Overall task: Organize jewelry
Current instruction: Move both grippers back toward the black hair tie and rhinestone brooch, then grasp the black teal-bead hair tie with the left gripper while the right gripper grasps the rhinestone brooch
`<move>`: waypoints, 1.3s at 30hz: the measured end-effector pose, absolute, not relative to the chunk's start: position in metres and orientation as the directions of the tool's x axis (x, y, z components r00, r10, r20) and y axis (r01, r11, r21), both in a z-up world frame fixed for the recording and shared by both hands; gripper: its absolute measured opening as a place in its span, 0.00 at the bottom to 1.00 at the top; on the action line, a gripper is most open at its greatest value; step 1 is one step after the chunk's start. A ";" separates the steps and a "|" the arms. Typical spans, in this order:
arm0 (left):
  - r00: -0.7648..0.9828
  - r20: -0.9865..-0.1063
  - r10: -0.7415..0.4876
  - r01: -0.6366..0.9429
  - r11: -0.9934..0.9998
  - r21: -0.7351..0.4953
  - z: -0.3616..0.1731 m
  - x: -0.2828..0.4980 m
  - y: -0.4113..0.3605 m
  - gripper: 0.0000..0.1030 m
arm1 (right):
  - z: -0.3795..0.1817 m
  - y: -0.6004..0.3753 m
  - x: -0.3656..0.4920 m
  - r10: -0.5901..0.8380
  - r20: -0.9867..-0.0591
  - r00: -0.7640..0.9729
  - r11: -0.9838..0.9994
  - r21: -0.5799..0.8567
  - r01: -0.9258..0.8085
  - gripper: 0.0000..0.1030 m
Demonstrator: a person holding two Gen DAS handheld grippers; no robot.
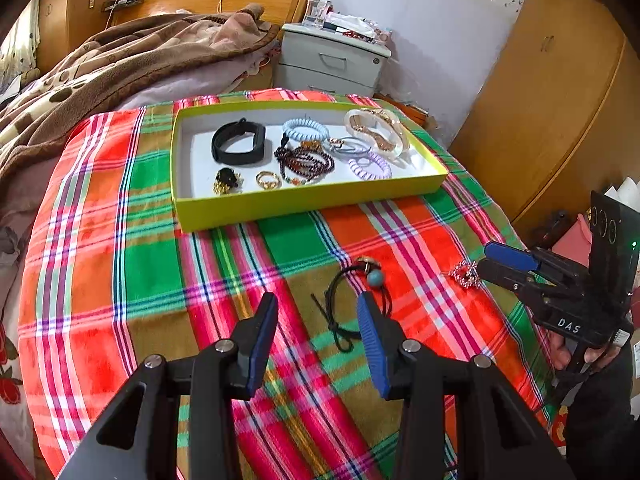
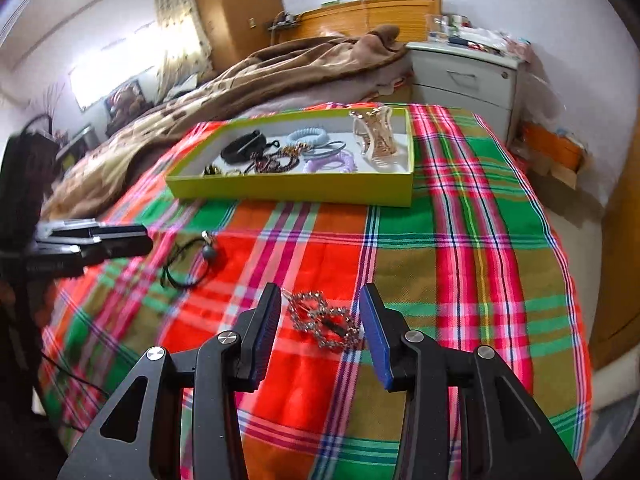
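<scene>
Plaid cloth (image 1: pixel 140 264) covers the table, with a rumpled bed behind it. On the cloth lies a rhinestone hair clip (image 2: pixel 324 322), sitting right between the spread fingers of the right gripper (image 2: pixel 320 320), not pinched as far as I can tell. Off to its left, a black cord with a teal bead (image 1: pixel 360 292) lies loose just ahead of the left gripper (image 1: pixel 318 334), fingers wide apart too. Further back, the yellow-green tray (image 1: pixel 312 200) holds bracelets, hair ties, a black band and a gold ring.
</scene>
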State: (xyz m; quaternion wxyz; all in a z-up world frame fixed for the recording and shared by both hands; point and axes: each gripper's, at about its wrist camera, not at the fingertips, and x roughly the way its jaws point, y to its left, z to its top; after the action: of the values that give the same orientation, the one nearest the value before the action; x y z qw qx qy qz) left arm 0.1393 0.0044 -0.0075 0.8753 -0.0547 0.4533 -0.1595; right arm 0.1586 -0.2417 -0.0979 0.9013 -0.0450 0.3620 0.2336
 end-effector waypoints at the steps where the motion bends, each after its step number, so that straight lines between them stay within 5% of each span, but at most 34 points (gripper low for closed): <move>1: 0.538 -0.777 -0.326 0.227 0.944 -0.240 -0.008 0.138 0.004 0.42 | -0.099 -0.241 0.159 0.397 -0.674 0.623 0.877 0.079 -0.474 0.41; 11: 0.530 -0.788 -0.312 0.220 0.948 -0.228 -0.009 0.133 0.000 0.42 | -0.116 -0.229 0.168 0.351 -0.751 0.559 0.807 -0.059 -0.587 0.42; 26: 0.519 -0.796 -0.311 0.233 0.948 -0.218 -0.010 0.139 -0.010 0.42 | -0.115 -0.239 0.168 0.416 -0.753 0.510 0.801 0.039 -0.597 0.42; 30: 0.516 -0.797 -0.312 0.243 0.946 -0.213 -0.010 0.142 -0.015 0.42 | -0.115 -0.238 0.165 0.378 -0.753 0.539 0.821 0.003 -0.570 0.19; 39: 0.509 -0.801 -0.315 0.269 0.942 -0.200 -0.011 0.151 -0.023 0.42 | -0.110 -0.244 0.157 0.361 -0.728 0.582 0.841 -0.015 -0.540 0.11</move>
State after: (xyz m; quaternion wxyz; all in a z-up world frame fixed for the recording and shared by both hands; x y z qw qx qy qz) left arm 0.1508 -0.0226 -0.0109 0.8681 -0.0249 0.4663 -0.1683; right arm 0.1571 -0.2438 -0.1097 0.8816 -0.1183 0.3788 0.2555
